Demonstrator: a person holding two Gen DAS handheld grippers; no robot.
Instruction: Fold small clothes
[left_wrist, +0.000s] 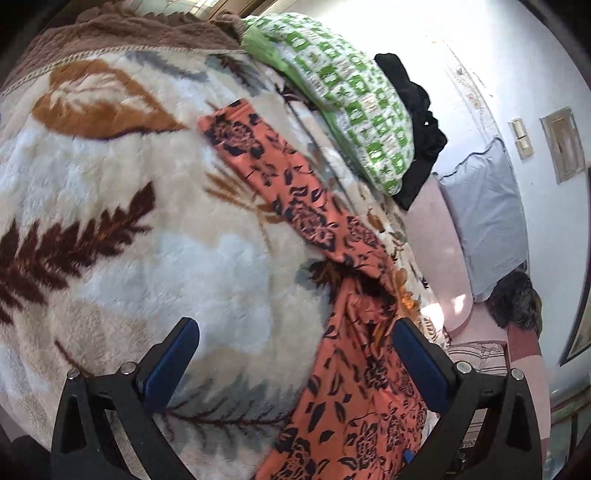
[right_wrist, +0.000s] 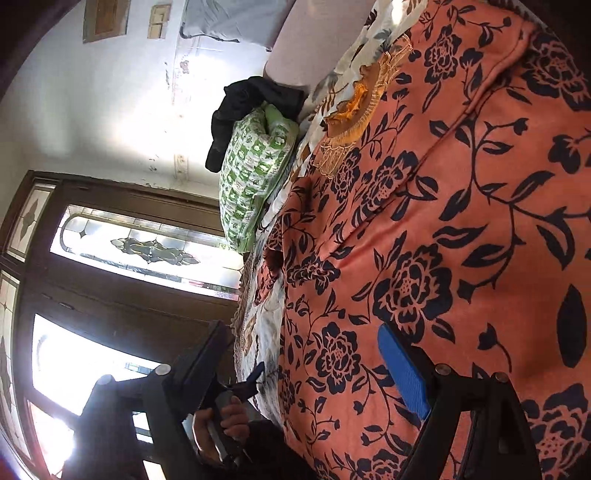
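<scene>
An orange garment with dark floral print lies stretched across a fluffy leaf-patterned blanket. In the left wrist view one narrow end reaches toward the pillow and the wider part runs down between the fingers. My left gripper is open above it, holding nothing. In the right wrist view the same garment fills the right side, very close. My right gripper is open, its blue-padded right finger over the cloth and its left finger off the edge.
A green-and-white patterned pillow and a black cloth lie at the blanket's far side. A grey pillow leans by the wall. The right wrist view shows a wooden door with stained glass and the other hand with its gripper.
</scene>
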